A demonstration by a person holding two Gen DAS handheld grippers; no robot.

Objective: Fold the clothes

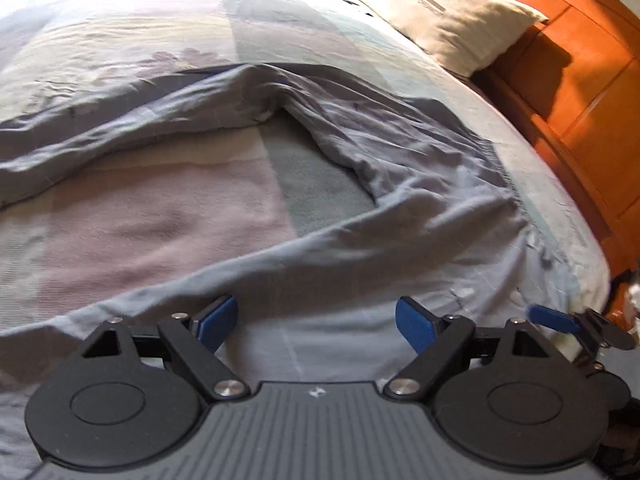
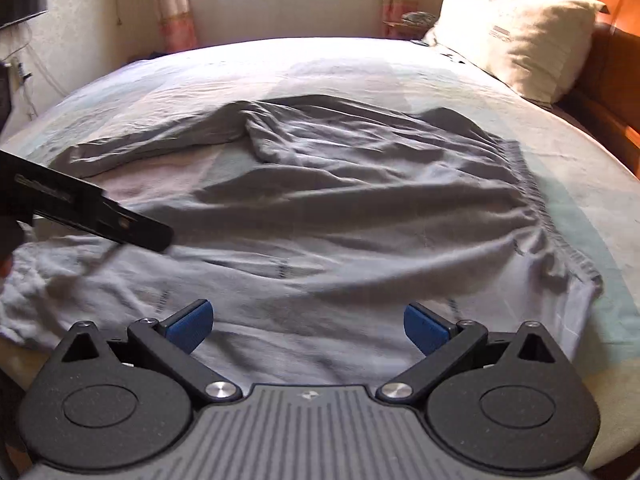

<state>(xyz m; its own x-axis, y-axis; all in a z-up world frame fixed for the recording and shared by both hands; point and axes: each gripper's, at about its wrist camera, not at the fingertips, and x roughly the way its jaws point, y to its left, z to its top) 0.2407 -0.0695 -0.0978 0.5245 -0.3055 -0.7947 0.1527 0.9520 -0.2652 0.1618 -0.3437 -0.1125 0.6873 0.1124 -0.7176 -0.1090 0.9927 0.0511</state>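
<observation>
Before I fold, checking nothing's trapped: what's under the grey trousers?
Under the grey trousers only the striped bedsheet shows, between the legs and around the edges. Whatever lies beneath the cloth itself is covered.

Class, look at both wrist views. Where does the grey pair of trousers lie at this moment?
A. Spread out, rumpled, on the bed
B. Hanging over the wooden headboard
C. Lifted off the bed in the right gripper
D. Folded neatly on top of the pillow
A: the grey trousers lie spread and creased on the bed, away from the pillow, while the right gripper stands open and empty above them.
</observation>
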